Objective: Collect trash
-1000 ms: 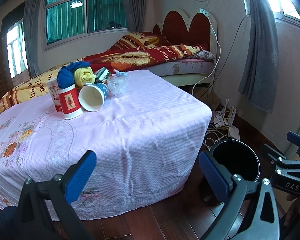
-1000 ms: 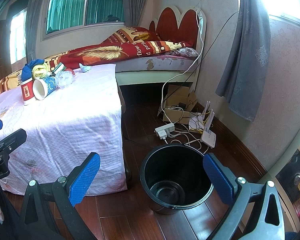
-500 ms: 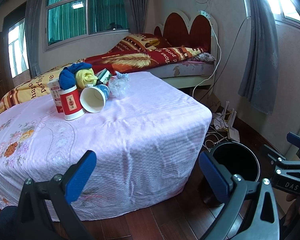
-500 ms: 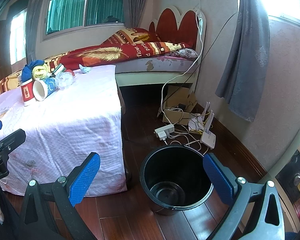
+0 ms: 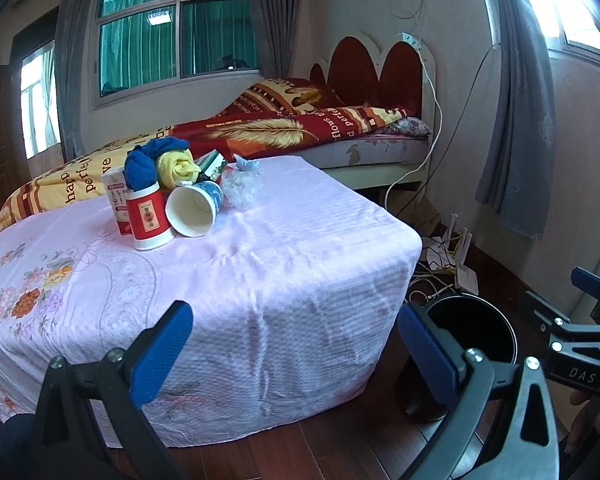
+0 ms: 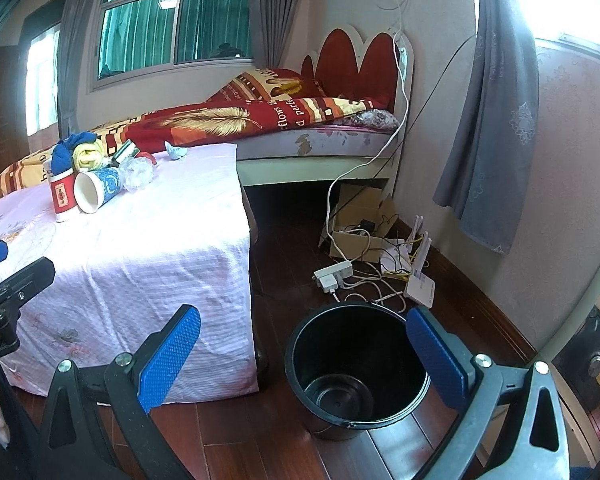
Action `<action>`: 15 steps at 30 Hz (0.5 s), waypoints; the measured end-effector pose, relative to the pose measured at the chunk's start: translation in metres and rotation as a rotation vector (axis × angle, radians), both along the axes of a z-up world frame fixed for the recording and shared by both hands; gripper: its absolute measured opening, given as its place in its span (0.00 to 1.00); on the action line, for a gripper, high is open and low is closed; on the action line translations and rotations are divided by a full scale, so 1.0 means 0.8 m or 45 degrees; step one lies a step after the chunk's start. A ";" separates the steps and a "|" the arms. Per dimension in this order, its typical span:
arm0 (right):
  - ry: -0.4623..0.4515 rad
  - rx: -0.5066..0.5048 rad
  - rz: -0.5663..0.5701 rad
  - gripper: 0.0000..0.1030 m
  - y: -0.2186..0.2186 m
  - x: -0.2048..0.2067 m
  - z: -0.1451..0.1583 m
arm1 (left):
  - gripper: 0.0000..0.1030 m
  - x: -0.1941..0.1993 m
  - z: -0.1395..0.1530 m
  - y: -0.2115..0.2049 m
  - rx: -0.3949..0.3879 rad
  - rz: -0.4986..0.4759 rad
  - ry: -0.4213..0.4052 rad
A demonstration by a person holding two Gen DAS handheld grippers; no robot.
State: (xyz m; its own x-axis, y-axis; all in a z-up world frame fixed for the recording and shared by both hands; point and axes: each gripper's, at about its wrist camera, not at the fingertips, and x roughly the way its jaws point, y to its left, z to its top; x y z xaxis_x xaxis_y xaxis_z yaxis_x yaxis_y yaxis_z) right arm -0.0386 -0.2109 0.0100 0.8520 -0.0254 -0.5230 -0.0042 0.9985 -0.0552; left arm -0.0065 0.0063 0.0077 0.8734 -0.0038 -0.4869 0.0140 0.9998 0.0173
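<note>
Bedroom, cloth-draped counter (image 5: pixel 260 272): trash pile (image 5: pixel 180 196) untouched at its far side — black bucket (image 6: pixel 356 364) beside it empty. Left gripper (image 5: pixel 296 356) and right gripper (image 6: pixel 304 356) both hold fingers wide, gripping nothing.

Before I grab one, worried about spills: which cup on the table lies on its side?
The blue-patterned paper cup, mouth toward the camera; the red cup beside it stands upright.

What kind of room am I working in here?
A home bedroom, most likely: a bed with a red scalloped headboard, a feather-print quilt, and curtained windows.
</note>
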 end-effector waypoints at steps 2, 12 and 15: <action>-0.002 -0.001 0.000 1.00 0.001 0.000 0.000 | 1.00 -0.002 0.001 0.001 -0.003 0.002 -0.004; -0.003 -0.002 0.005 1.00 0.003 -0.001 -0.001 | 1.00 -0.002 0.002 0.002 -0.005 0.002 0.000; -0.004 -0.001 0.004 1.00 0.003 -0.001 -0.001 | 1.00 -0.001 0.002 0.002 -0.003 0.003 0.000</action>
